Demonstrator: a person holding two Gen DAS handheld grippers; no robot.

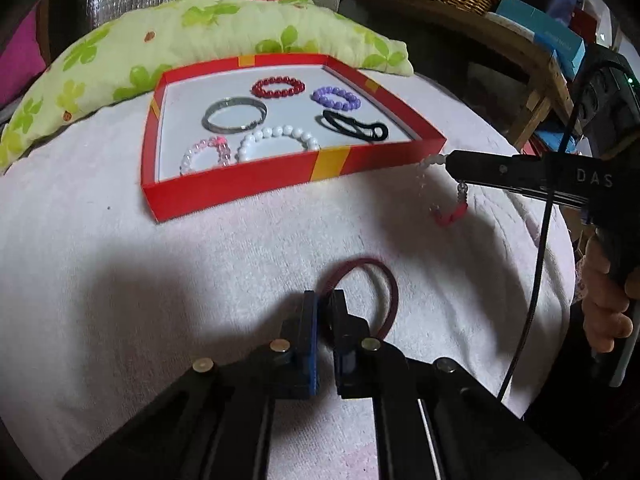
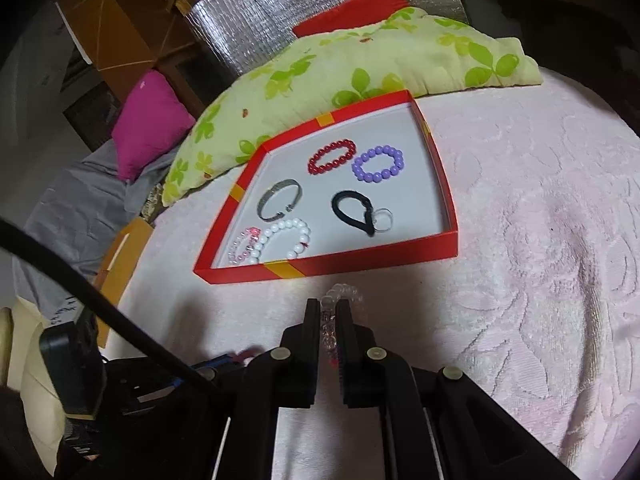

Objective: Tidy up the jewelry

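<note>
On my left feed the left tool has its jaws pressed together on a dark maroon hair band, whose loop curves out past the fingertips just above the pale pink blanket. My right tool is likewise pinched closed, gripping a clear beaded bracelet; from the left camera I can see that bracelet dangling from the tip, its pink-red charm hanging lowest, just off the near right corner of the red tray. The tray sits on the blanket ahead of both tools and holds a red bead bracelet, a purple bead bracelet, a silver bangle, a black hair tie, a white pearl bracelet and a pink-and-clear bead bracelet, the last two touching. A green floral pillow lies behind the tray. A hand grips the right tool's handle.
</note>
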